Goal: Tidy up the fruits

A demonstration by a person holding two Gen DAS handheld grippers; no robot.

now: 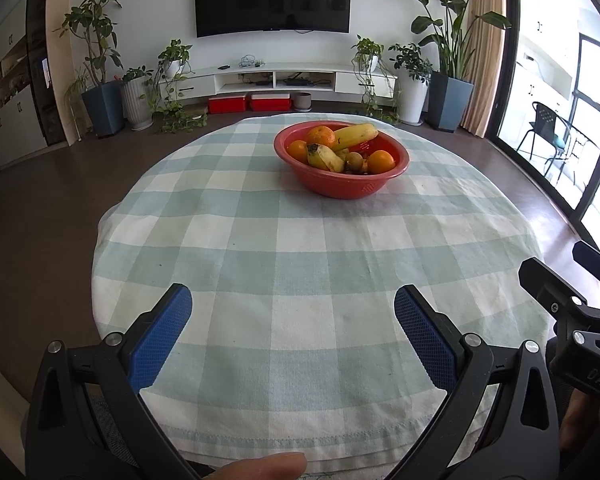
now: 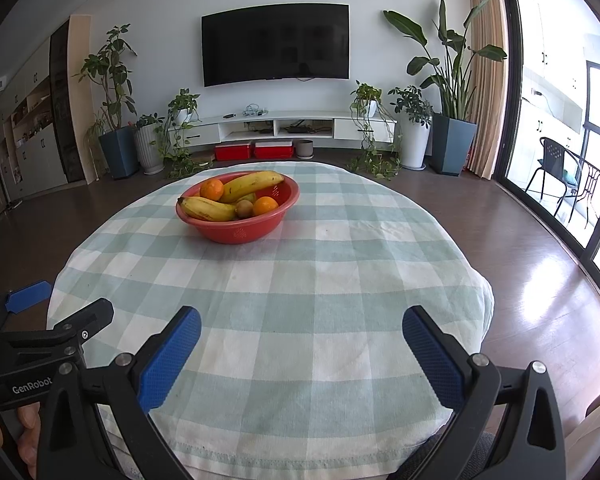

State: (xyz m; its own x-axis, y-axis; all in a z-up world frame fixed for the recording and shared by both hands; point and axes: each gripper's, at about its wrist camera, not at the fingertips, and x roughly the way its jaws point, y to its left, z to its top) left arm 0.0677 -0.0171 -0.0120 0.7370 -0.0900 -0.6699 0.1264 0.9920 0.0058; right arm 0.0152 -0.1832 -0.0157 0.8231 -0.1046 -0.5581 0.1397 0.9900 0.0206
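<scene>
Fruit is seen heaped in a red bowl [image 1: 342, 184] on a round bench covered by a green-and-white checked cloth [image 1: 300, 280]; in the left wrist view the bowl sits at about one o'clock on the bench, toward the far edge, and in the right wrist view at about eleven o'clock. Two bananas [image 2: 252, 185], several oranges [image 2: 265, 205] and a kiwi [image 2: 244, 208] are piled loosely inside it, one banana lying across the others and reaching the far rim. The left gripper [image 1: 293, 300] is held low at the near edge of the bench with its blue-padded fingers [image 1: 160, 336] spread wide and nothing between them; the right gripper [image 2: 301, 322] is held likewise, fingers released and empty, just beside the left one. Both are well apart from the bowl. Risks can be judged from this layout: a round orange could roll off the pile and across the cloth if a banana beneath or against it is lifted first; the soft bananas could be bruised by a hard squeeze; the light bowl could be tipped or dragged, and the loose cloth pulled with it, by a sideways nudge; the two grippers could also be knocked together. "GenRobot" [image 2: 32, 390] can be read in white on the left gripper's body in the right wrist view, and part of a marking, "DAS", on the right gripper in the left wrist view.
</scene>
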